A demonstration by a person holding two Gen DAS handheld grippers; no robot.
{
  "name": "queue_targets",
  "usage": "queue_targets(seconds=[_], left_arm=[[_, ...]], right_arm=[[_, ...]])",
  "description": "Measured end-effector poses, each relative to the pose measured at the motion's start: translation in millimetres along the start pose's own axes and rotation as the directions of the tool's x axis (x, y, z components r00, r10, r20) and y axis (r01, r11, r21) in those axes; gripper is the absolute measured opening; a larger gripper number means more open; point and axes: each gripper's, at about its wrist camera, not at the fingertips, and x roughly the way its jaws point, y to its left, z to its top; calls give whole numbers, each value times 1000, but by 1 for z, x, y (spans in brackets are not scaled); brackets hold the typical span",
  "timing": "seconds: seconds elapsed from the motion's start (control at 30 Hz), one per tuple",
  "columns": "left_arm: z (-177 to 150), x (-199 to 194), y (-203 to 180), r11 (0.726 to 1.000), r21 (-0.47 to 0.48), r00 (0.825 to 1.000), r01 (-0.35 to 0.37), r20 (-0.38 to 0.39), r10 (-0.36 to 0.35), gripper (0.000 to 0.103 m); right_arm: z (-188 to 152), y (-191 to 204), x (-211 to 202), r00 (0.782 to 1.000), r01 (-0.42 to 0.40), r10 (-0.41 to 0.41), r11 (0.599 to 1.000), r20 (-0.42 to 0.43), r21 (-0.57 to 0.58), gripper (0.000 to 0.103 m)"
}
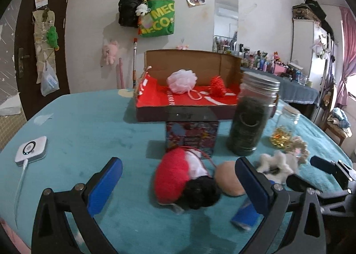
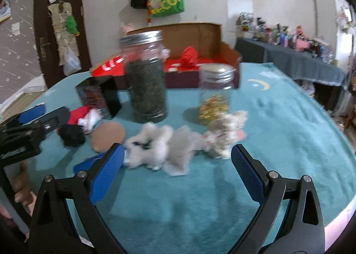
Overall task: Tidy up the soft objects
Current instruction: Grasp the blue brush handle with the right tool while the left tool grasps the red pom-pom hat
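A red, white and black plush (image 1: 178, 173) lies on the teal cloth just ahead of my open left gripper (image 1: 178, 173), between its fingers. A tan round puff (image 1: 228, 178) lies beside it. A grey-white fluffy toy (image 2: 160, 147) lies ahead of my open, empty right gripper (image 2: 178, 158); a beige fluffy scrunchie (image 2: 227, 133) lies to its right. An open cardboard box (image 1: 191, 64) at the back holds a pink bath pouf (image 1: 182, 80) and a red pompom (image 1: 217, 86) on red lining.
A tall jar of dark leaves (image 1: 251, 116) and a small clear jar (image 2: 217, 89) stand near gold tinsel (image 2: 211, 109). A black patterned box (image 1: 191, 131) stands before the carton. A white device with a cable (image 1: 31, 148) lies left. A blue tube (image 1: 244, 216) lies near.
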Motion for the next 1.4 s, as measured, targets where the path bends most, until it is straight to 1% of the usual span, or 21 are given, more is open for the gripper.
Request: queue_targets(seconds=[0.13, 0.23, 0.3, 0.47, 0.53, 0.6, 0.67, 0.73, 0.77, 0.8, 0.87, 0.9, 0.97, 1.0, 1.03, 1.1, 1.13, 1.17, 1.2, 1.27, 1.4], left_arm=[[6, 9, 13, 1000, -4, 999, -4, -32, 4, 103], [7, 18, 20, 1000, -9, 998, 11, -68, -12, 101], [6, 24, 23, 999, -21, 995, 33, -98, -35, 94], [5, 38, 34, 992, -87, 979, 89, -177, -103, 88], [4, 43, 36, 989, -102, 972, 111, -196, -129, 85], [2, 47, 36, 985, -113, 963, 130, -220, -153, 76], [1, 51, 39, 978, -140, 953, 156, -240, -186, 74], [0, 52, 41, 973, -159, 949, 166, -242, -201, 70], [0, 52, 42, 972, -163, 948, 168, -243, -204, 63], [0, 52, 42, 971, -164, 947, 174, -244, -210, 54], [-2, 52, 40, 970, -159, 944, 185, -246, -220, 47], [-2, 51, 38, 970, -151, 944, 190, -244, -223, 40], [-3, 48, 35, 971, -134, 945, 196, -239, -224, 39], [-3, 48, 34, 972, -132, 946, 195, -237, -222, 38], [-3, 46, 34, 972, -127, 946, 197, -234, -222, 38], [-3, 41, 34, 973, -124, 952, 193, -219, -216, 36], [-3, 38, 34, 975, -123, 955, 185, -211, -208, 36], [-3, 35, 34, 976, -119, 958, 180, -204, -202, 36], [-3, 33, 33, 978, -112, 961, 175, -196, -194, 36], [-1, 24, 32, 979, -107, 966, 175, -175, -192, 36], [6, 8, 23, 982, -75, 975, 174, -126, -183, 36]], right_arm=[[-1, 11, 10, 995, -87, 88, 996, -39, 24, 98], [-2, 19, 16, 990, -126, 128, 991, -64, 37, 98], [-3, 24, 17, 989, -132, 134, 991, -65, 34, 98], [-3, 32, 17, 982, -173, 176, 984, -64, 50, 97], [-5, 37, 18, 982, -175, 178, 983, -69, 48, 92], [-7, 43, 18, 978, -189, 192, 981, -80, 36, 90], [-8, 46, 19, 977, -195, 197, 980, -82, 26, 87], [-9, 49, 22, 969, -227, 230, 973, -90, 41, 85], [-10, 49, 22, 968, -231, 235, 972, -92, 45, 83], [-10, 51, 23, 966, -238, 242, 970, -94, 44, 78], [-10, 52, 25, 960, -258, 262, 965, -98, 52, 68], [-9, 53, 26, 955, -274, 280, 960, -102, 63, 62], [-9, 55, 28, 948, -294, 301, 953, -109, 71, 59], [-8, 55, 30, 944, -303, 311, 950, -112, 78, 54], [-8, 55, 31, 940, -313, 322, 946, -115, 85, 41], [-8, 54, 36, 912, -374, 389, 919, -129, 127, 30], [-8, 54, 37, 907, -385, 402, 913, -126, 137, 21], [-7, 52, 37, 898, -404, 422, 903, -125, 145, 20], [-6, 51, 36, 895, -410, 428, 900, -122, 148, 18], [-4, 48, 30, 906, -396, 410, 909, -105, 133, 16], [1, 38, 18, 917, -383, 392, 917, -73, 107, 14]])
